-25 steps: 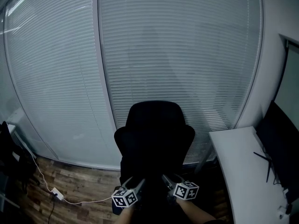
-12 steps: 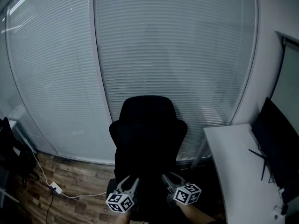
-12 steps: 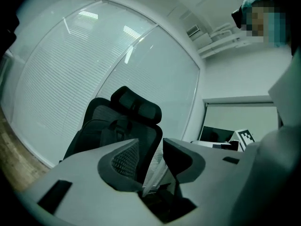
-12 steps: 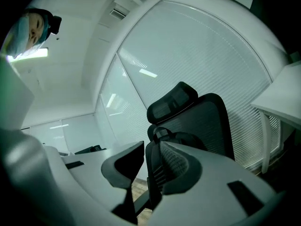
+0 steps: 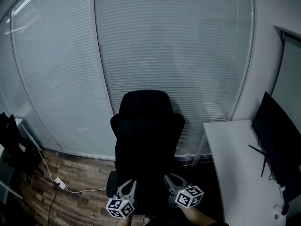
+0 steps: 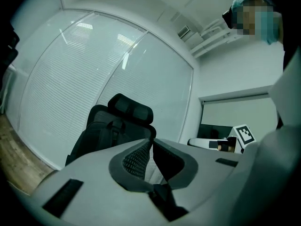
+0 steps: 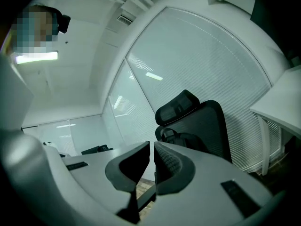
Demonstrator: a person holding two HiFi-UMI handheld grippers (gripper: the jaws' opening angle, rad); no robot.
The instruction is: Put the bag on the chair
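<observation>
Here, in the head view, the black chair [image 5: 148, 126] stands mid-frame with its back to the slatted glass wall [image 5: 178, 46] and its seat toward the person. The bag is black on black in this view and cannot be told apart from the chair. The left gripper [image 5: 126, 186] and the right gripper [image 5: 169, 179] hang low at the seat's front, side by side and apart from each other. A white desk [image 5: 235, 173] runs just beside the chair on the right and carries a dark monitor [image 5: 277, 135]. To the left is open wood floor [image 5: 75, 173], with a white power strip [image 5: 58, 184] and its cable near the glass.

In the left gripper view, the bag [image 6: 110, 128] sits on the seat, upright against the backrest below the headrest, its strapped face turned outward. What shows of it runs up and down; its lower part is hidden behind the gripper body. The jaws have just been closing and now stand almost together, with nothing between them.

In the right gripper view, the bag [image 7: 186, 140] leans on the backrest with a handle loop at its top. These jaws have also just been closing. Only a thin slit is left between them, and it is empty. The desk's edge and leg stand close beside the chair at the right.
</observation>
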